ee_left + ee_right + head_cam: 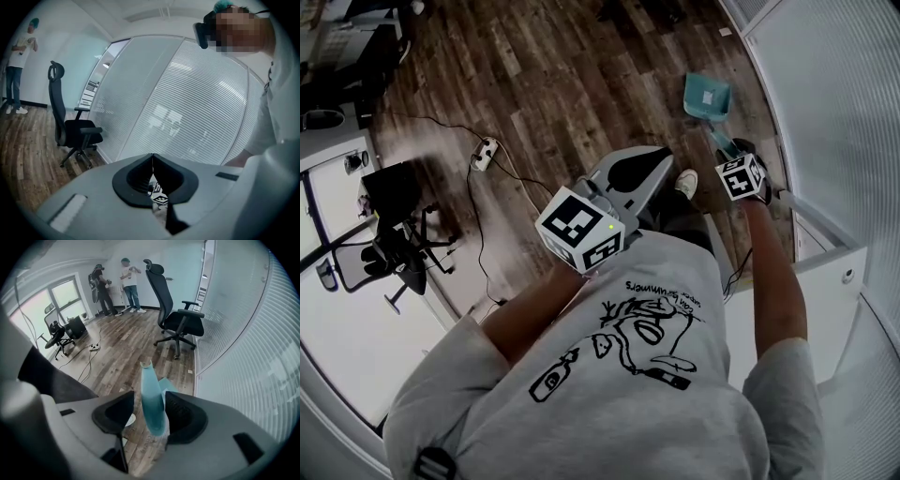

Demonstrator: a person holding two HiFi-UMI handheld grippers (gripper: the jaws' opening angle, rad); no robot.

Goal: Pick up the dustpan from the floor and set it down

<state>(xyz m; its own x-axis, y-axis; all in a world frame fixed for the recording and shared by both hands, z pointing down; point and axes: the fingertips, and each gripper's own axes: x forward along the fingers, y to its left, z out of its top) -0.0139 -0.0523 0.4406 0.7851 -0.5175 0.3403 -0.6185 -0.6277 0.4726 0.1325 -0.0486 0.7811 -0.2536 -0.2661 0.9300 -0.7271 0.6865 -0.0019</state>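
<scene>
The teal dustpan [707, 97] is down on the wooden floor beside the glass wall, its long handle [151, 390] rising toward me. My right gripper [729, 150] points steeply down over it. In the right gripper view the handle stands between the jaws of this gripper [150, 401], with a gap on the left side, so the pads do not press it. My left gripper [649, 167] is held in front of my body, away from the dustpan. Its jaws [152, 161] are closed tip to tip with nothing in them.
A curved glass wall with blinds [834, 112] runs along the right. A black office chair [180, 319] stands further along it. A power strip with cables [486, 153] lies on the floor to the left, near another chair [394, 244]. Two people [129, 284] stand far back.
</scene>
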